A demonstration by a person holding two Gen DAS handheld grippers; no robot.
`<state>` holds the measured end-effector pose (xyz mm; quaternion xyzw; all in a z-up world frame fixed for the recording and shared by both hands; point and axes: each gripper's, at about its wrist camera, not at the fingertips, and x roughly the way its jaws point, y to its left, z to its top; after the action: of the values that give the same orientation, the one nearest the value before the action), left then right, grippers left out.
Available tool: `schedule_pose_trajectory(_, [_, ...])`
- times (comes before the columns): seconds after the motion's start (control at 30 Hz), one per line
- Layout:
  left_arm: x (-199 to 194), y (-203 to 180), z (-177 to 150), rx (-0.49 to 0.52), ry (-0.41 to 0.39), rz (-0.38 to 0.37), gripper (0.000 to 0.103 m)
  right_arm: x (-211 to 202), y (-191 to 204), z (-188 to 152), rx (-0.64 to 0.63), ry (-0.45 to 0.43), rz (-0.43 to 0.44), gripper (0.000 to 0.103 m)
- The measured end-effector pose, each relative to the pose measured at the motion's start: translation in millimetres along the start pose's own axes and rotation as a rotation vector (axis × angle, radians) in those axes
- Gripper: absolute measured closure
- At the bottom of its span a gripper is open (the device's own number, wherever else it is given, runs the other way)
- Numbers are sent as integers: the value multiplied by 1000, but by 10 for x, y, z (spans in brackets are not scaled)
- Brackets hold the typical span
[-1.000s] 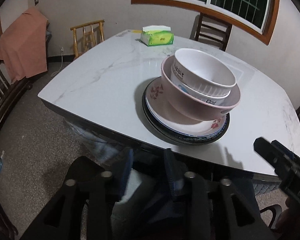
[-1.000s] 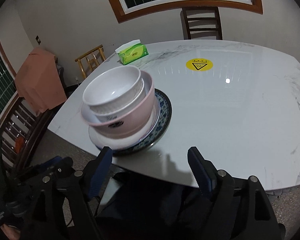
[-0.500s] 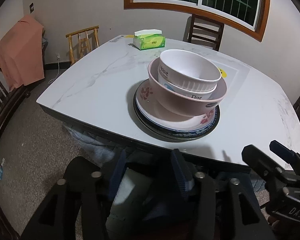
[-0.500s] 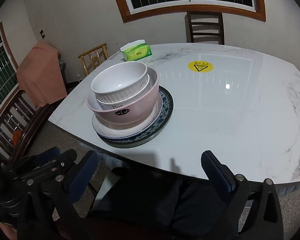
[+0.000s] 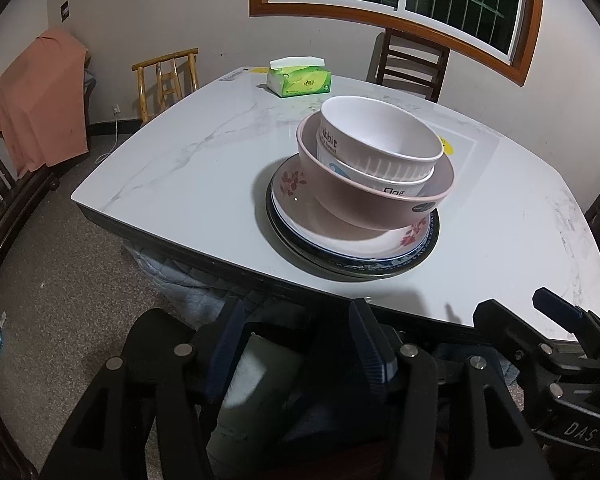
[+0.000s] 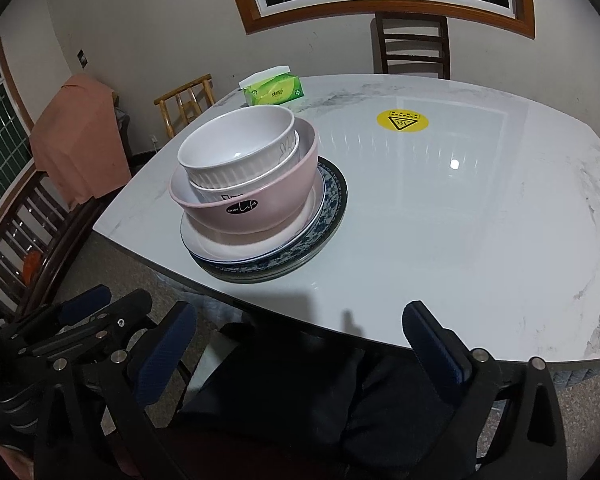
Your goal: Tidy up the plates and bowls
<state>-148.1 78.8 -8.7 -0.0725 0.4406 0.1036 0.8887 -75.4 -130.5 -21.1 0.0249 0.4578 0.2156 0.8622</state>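
You are holding both grippers back from the near edge of the white marble-patterned table [image 5: 204, 168], off the tabletop and gripping nothing. Your left gripper [image 5: 296, 344] is showing a moderate gap between its blue-padded fingers [image 5: 370, 344], released and empty. Your right gripper [image 6: 300, 344] is spread much wider, its blue-padded fingers [image 6: 432, 340] standing far apart.

The stack is sitting near the table's front corner: a ribbed white bowl [image 5: 380, 140] is nesting in a second white bowl with printed lettering [image 5: 340, 164], both resting inside a wide pink bowl [image 5: 364, 204]. That is standing on a white plate with red flowers [image 5: 292, 184], which is lying on a blue-patterned plate [image 6: 328, 200] and a dark-rimmed plate [image 5: 276, 224] at the bottom.

The left wrist view is giving you the flower print and the lettering on the inner bowl. The right wrist view is hiding the flowers, but is showing a black oval label [image 6: 242, 208] on the pink bowl and a round yellow warning sticker [image 6: 402, 121] on the tabletop beyond the stack, which the left view almost wholly hides behind the bowls. Each view is catching the other gripper at its edge. A green tissue box [image 5: 300, 82] is lying at the far end of the table.
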Motion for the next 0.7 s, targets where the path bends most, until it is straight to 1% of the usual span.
schedule_pose_trajectory(0.7, [25,2,-10,3,10,0,47,59,-45,-21,28,30,5,1])
